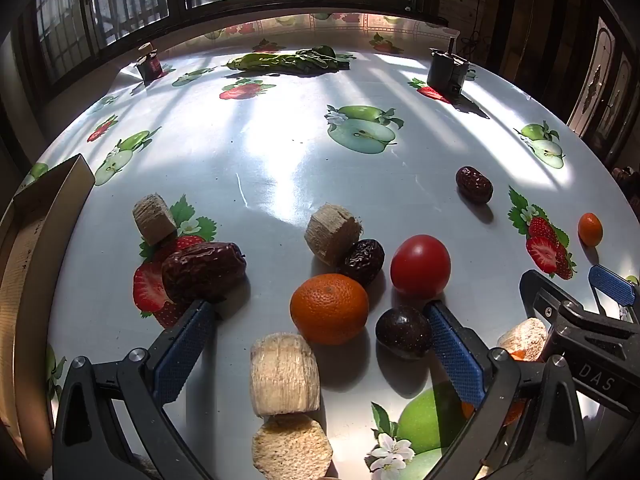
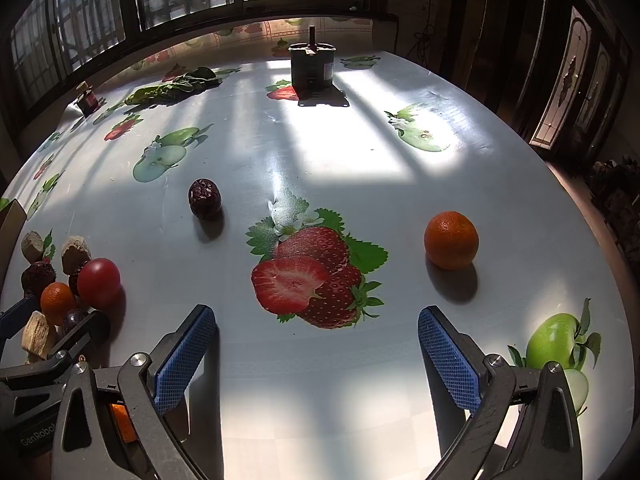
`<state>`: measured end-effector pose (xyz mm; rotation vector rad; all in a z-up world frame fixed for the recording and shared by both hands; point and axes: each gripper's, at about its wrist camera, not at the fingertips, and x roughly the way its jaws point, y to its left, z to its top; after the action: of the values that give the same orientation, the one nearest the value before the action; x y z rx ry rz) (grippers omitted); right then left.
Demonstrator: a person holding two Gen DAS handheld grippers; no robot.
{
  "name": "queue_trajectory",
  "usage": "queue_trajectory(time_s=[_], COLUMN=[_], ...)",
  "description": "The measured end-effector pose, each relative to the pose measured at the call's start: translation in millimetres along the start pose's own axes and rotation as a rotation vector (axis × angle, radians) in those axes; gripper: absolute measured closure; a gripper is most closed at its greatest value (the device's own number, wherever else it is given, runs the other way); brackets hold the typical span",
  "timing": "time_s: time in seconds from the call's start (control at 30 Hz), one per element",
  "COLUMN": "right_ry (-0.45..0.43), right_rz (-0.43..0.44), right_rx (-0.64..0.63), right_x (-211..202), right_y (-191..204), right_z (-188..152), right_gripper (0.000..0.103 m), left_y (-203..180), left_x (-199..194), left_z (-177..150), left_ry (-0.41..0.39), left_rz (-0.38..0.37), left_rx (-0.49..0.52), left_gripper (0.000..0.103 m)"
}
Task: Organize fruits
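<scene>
- While both claws hang spread and empty over the glossy fruit-printed counter (image 2: 320,152), the step in hand looks like gathering the stray fruit toward the cluster on the left.
- Left claw (image 1: 320,320): its blue ribbed pads stand wide apart around the round orange tangerine (image 1: 329,307); one pad tip touches or nearly touches the wrinkled dark-red date (image 1: 204,270), the other sits against the dark purple plum-like fruit (image 1: 404,332).
- To close cleanly on the tangerine, I would centre it between the pads first, since the smooth red tomato (image 1: 420,265) and a smaller wrinkled date (image 1: 362,261) crowd just behind and could get nudged.
- Pale fibrous cylinder chunks (image 1: 285,374) lie among the fruit; they seem not to be fruit and are best left out of the pinch.
- Right claw (image 2: 317,338): open over the printed strawberry, holding nothing. A second orange tangerine (image 2: 451,240) lies ahead to its right, well apart from the cluster, and a lone dark-red date (image 2: 205,198) ahead to its left.
- The tangerine's skin looks firm and dimpled, so a gentle squeeze across its widest part should hold; being round, it may roll if clipped off-centre.
</scene>
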<state>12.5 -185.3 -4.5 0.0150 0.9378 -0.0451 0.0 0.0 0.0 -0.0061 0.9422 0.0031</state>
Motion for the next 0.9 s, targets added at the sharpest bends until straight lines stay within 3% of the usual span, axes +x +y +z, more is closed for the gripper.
queue_trajectory(time_s=[0.9], right_ry=[0.001], right_rz=[0.000], right_rx=[0.000], right_x=[0.2], right_y=[0.0], right_z=[0.0], right_gripper=[0.001], left_y=[-1.4], left_x=[-0.8], left_z=[-0.1], left_ry=[0.000], left_rz=[0.002], left_rx=[-0.007], left_gripper=[0.000])
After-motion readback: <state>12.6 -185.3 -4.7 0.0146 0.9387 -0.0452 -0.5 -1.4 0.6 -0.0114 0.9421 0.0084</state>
